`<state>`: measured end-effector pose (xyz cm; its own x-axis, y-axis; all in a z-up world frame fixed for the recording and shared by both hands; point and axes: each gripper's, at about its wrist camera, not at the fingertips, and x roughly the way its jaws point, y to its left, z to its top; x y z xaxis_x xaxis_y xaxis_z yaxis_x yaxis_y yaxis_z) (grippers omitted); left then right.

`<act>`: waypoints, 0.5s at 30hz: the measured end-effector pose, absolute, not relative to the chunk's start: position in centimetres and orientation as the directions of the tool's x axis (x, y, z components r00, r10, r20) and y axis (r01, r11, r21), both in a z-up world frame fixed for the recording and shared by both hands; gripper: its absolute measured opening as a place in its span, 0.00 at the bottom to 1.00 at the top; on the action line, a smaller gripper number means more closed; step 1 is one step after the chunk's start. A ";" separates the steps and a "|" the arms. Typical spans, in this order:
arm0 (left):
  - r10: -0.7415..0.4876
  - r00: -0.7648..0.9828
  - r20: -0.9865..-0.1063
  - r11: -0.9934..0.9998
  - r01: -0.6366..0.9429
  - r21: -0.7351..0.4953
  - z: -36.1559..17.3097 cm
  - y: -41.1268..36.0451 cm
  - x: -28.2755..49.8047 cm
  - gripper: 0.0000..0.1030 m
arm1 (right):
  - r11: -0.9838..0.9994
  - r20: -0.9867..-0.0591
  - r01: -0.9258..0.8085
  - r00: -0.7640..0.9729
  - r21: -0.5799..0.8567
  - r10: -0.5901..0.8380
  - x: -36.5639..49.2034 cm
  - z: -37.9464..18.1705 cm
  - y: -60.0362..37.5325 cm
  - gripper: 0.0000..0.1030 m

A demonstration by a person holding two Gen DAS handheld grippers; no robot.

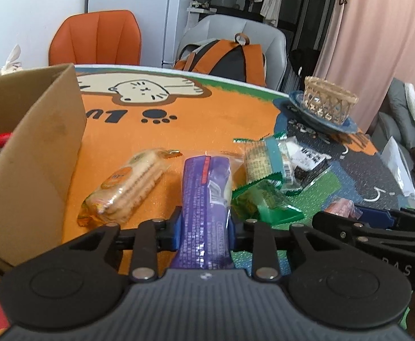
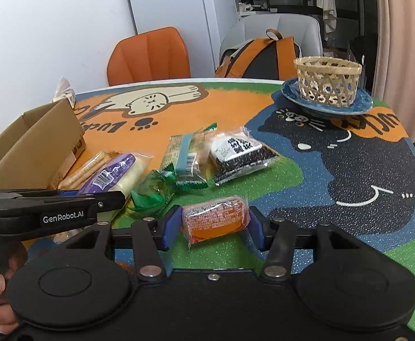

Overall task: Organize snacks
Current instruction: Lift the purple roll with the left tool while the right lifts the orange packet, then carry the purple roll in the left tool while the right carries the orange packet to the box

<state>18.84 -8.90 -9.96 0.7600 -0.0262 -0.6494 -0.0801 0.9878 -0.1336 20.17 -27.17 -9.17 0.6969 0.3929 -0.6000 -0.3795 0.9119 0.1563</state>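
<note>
A purple snack packet (image 1: 207, 176) lies lengthwise on the cat-print table mat, and my left gripper (image 1: 204, 216) is shut on its near end, blue pads pressing both sides. In the right wrist view the same packet (image 2: 113, 170) shows beside the left gripper's black fingers (image 2: 108, 199). My right gripper (image 2: 213, 221) is shut on an orange-red jelly packet (image 2: 216, 213) that rests on the green part of the mat. An open cardboard box (image 1: 37, 147) stands just left of the purple packet.
A biscuit packet (image 1: 130, 187), a green wrapper (image 2: 156, 190), a teal packet (image 2: 183, 156) and a black-and-white packet (image 2: 238, 153) lie mid-table. A woven basket (image 2: 326, 82) sits on a blue plate (image 2: 292, 93) far right. Behind the table are two chairs and a backpack (image 2: 264, 56).
</note>
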 end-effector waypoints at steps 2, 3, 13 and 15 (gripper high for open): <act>-0.032 0.770 -0.638 0.987 -0.076 -0.142 -9.4 -8.8 18.5 0.28 | 0.912 -0.591 -0.381 0.704 0.153 0.394 20.0 -8.6 -27.1 0.49; -0.033 0.775 -0.631 0.986 -0.077 -0.146 -9.1 -8.7 18.3 0.28 | 0.911 -0.586 -0.384 0.707 0.152 0.396 19.9 -8.3 -27.0 0.49; -0.029 0.825 -0.564 0.983 -0.080 -0.167 -5.7 -7.6 16.4 0.28 | 0.898 -0.539 -0.422 0.730 0.126 0.419 18.7 -5.5 -25.2 0.49; -0.026 0.834 -0.552 0.982 -0.083 -0.170 -5.0 -7.3 16.1 0.28 | 0.894 -0.531 -0.430 0.733 0.123 0.425 18.5 -5.0 -24.8 0.49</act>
<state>16.05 -7.26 -5.03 0.8335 -0.0255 -0.5519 -0.0827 0.9819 -0.1704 18.51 -24.85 -5.00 0.7326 0.4255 -0.5313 -0.4301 0.8944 0.1231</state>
